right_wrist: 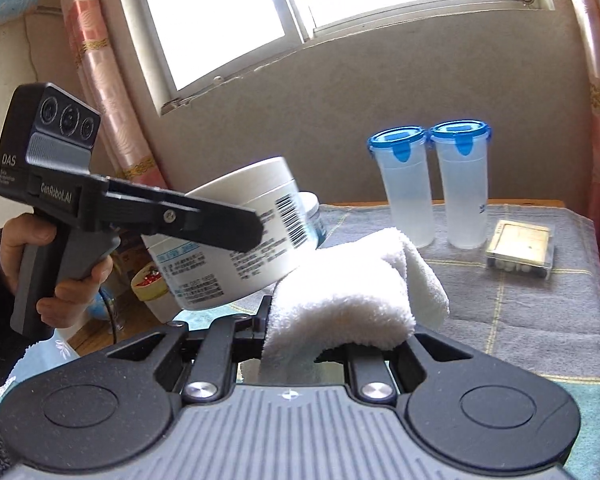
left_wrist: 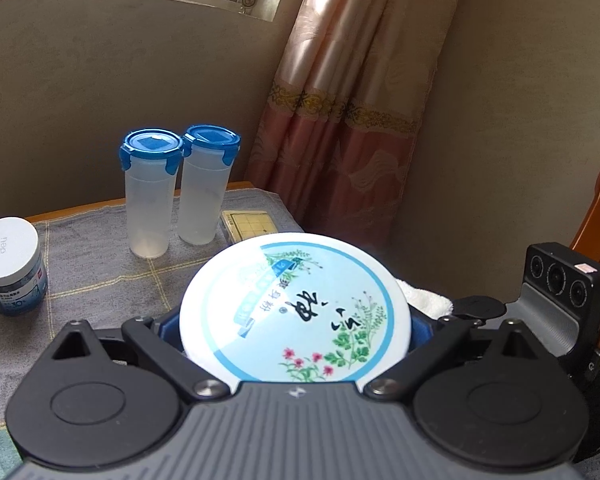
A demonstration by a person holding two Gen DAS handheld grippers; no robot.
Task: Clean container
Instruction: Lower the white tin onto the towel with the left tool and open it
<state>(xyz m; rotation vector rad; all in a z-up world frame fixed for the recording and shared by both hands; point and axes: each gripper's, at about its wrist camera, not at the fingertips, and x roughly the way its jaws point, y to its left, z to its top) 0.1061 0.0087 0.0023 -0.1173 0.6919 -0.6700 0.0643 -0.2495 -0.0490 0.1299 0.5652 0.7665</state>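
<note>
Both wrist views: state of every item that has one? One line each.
White tub: lid on, held off the table, tilted, clamped by the left gripper.
White towel: folded, gripped by the right gripper, beside the tub's wall.
Two blue-lidded containers: upright, lids latched, look empty.
Small white-capped jar: upright, capped.
Flat clear box: closed, lying flat.
</note>
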